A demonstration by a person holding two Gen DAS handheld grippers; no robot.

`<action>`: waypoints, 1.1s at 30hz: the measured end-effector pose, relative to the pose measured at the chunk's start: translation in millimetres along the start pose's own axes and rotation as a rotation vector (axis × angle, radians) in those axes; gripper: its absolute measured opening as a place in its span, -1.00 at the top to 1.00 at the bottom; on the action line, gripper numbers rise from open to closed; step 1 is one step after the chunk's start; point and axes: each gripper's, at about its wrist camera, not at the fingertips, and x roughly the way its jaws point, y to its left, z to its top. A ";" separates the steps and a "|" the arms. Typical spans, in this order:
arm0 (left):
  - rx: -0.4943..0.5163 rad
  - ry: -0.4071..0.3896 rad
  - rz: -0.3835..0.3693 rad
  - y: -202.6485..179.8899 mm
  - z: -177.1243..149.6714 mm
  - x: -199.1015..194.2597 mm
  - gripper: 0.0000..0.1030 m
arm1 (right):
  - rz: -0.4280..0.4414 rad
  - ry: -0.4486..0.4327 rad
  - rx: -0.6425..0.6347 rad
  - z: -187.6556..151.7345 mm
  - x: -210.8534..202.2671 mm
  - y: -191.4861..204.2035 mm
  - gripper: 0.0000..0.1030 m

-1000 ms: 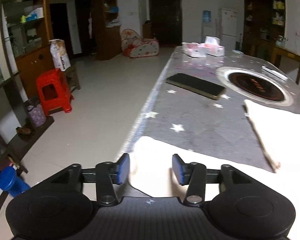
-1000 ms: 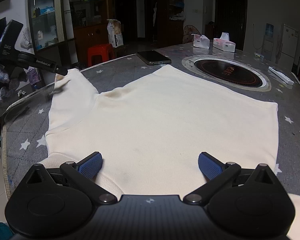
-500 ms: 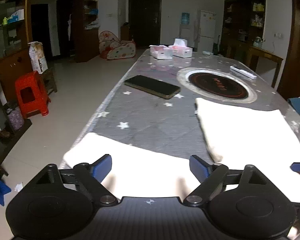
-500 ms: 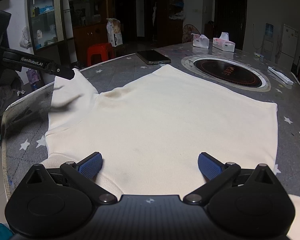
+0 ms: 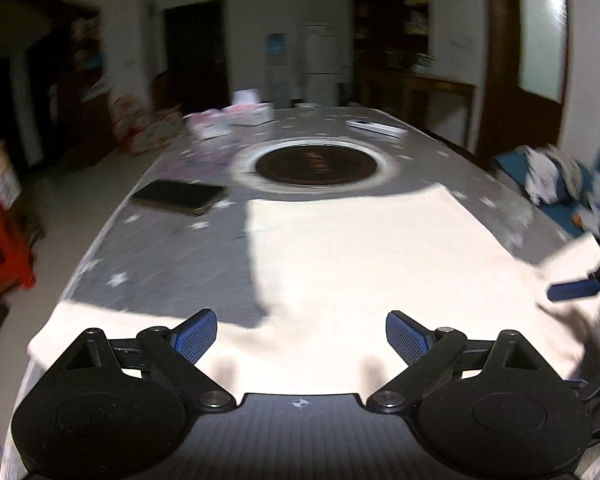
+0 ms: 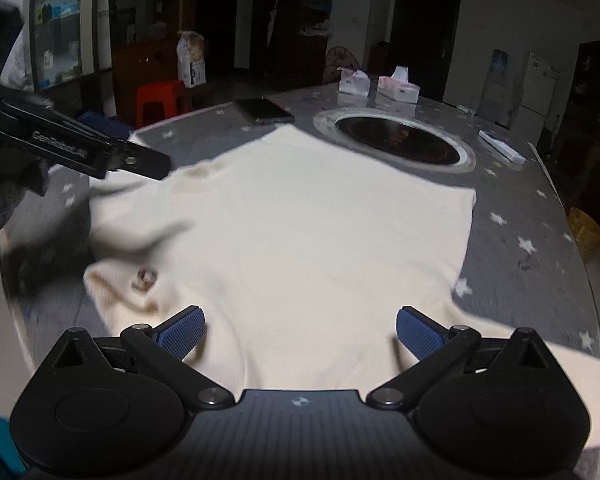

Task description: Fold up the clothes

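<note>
Garment (image 6: 308,232), cream, spread flat on star-print table (image 6: 520,240); left gripper (image 5: 300,336), jaws just opened off sleeve (image 5: 112,324) at nine o'clock, empty; right gripper (image 6: 300,332) spread wide, empty; next fold pending.

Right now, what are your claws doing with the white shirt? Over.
Left claw open, just widened, nothing gripped. Right claw open over the white shirt, spread flat. Phone clear of the shirt.

Cream sweater (image 6: 300,232) spread flat on star-patterned table, sleeves out, collar nearest
</note>
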 end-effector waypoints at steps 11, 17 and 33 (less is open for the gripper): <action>0.169 0.040 -0.029 -51.1 -29.5 16.1 -0.70 | -0.019 -0.014 0.035 -20.0 -15.4 -3.2 -1.00; 0.161 0.022 -0.022 -49.6 -22.9 13.6 -0.72 | -0.015 -0.043 0.124 -27.3 -28.4 -20.5 -0.95; 0.132 0.010 -0.100 -68.3 -7.8 19.6 -0.76 | -0.308 -0.050 0.561 -75.1 -66.8 -156.1 -0.28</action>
